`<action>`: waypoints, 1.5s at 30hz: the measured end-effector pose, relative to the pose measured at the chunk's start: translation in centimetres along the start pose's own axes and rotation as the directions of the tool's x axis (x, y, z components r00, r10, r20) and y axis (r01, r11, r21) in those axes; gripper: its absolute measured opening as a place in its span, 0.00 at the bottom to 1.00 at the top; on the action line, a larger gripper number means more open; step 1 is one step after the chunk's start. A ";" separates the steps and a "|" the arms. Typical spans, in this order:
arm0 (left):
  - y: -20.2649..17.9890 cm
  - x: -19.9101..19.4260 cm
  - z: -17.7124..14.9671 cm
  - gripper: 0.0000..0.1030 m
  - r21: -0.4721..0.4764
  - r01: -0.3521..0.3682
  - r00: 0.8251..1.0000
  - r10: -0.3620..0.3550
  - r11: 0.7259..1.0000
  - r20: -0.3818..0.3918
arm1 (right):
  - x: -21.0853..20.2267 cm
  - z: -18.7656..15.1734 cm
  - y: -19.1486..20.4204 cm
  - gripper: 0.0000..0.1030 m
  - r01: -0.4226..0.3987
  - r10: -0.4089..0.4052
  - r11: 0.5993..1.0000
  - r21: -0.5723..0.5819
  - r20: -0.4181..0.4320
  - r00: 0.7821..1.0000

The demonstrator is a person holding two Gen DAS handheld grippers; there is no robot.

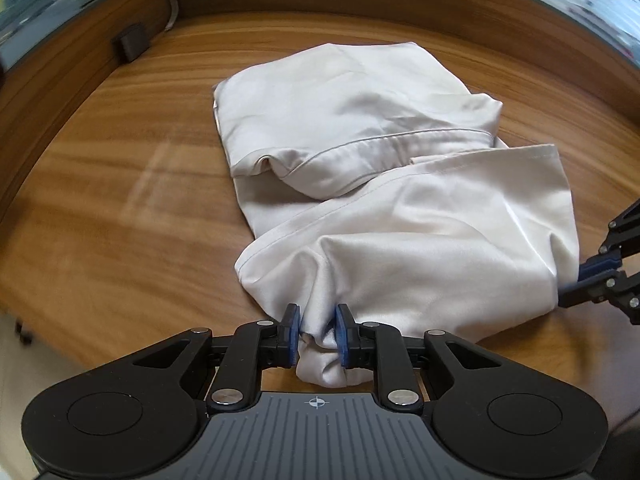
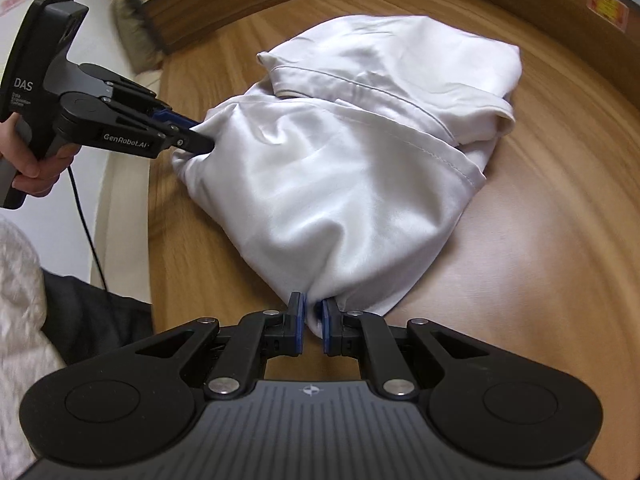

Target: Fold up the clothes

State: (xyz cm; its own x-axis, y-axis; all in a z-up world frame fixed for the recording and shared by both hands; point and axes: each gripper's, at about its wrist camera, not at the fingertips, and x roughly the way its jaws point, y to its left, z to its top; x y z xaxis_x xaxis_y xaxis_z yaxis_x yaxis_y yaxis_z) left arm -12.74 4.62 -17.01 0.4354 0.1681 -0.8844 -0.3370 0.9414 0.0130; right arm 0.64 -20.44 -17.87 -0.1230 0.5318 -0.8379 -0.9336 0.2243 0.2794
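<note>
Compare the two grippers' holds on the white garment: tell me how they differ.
The left gripper has a thick bunched wad of the white satin garment between its blue pads, which sit visibly apart; the right gripper pinches a thinner tip of cloth, its pads closer together. The left gripper holds the garment's near-left corner, the right gripper the near-right corner. Both are black with blue pads and clamp the near edge above the wooden table.

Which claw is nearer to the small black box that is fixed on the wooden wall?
Left. The left claw grips the white garment on the side of the black box; the right claw grips the corner farther from it.
</note>
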 end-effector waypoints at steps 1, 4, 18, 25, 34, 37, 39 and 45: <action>1.0 0.1 0.3 0.23 0.032 0.017 1.000 -0.017 0.999 0.000 | 0.3 0.1 0.9 0.10 0.012 -0.012 0.999 0.034 0.005 1.000; 3.6 0.7 1.4 0.23 0.133 0.062 0.998 -0.063 0.989 0.001 | 1.5 0.4 3.7 0.10 0.055 -0.058 0.991 0.122 0.021 0.998; 10.8 2.5 5.2 0.24 0.449 0.203 0.977 -0.213 0.870 -0.029 | 4.6 0.6 13.0 0.14 0.221 -0.296 0.853 0.472 0.090 0.951; 11.3 -0.2 3.9 0.35 0.439 0.318 0.944 -0.322 0.841 -0.068 | 3.0 0.1 12.4 0.16 0.301 -0.426 0.735 0.608 0.068 0.902; 14.0 -0.7 4.9 0.47 0.176 0.391 0.919 -0.392 0.904 -0.025 | -0.8 0.3 9.8 0.32 0.298 -0.503 0.625 0.721 0.080 0.861; 13.9 0.9 5.9 0.47 0.106 0.383 0.924 -0.381 0.917 -0.042 | -1.2 0.3 7.7 0.37 0.267 -0.497 0.606 0.750 0.094 0.863; 13.8 2.1 6.5 0.47 0.062 0.383 0.923 -0.379 0.922 -0.060 | -1.0 0.6 6.4 0.37 0.242 -0.480 0.602 0.761 0.103 0.871; 13.1 4.0 7.0 0.47 0.019 0.369 0.927 -0.367 0.929 -0.077 | 0.1 1.4 3.6 0.37 0.221 -0.457 0.601 0.768 0.103 0.884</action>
State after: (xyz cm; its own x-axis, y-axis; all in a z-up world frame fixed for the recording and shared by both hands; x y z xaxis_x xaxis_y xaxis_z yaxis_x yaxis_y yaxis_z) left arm -9.58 19.67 -17.11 0.4630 -0.2119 -0.8607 -0.1368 0.9423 -0.3056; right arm -2.28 -18.47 -16.28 0.3522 0.4516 -0.8198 -0.3301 0.8796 0.3427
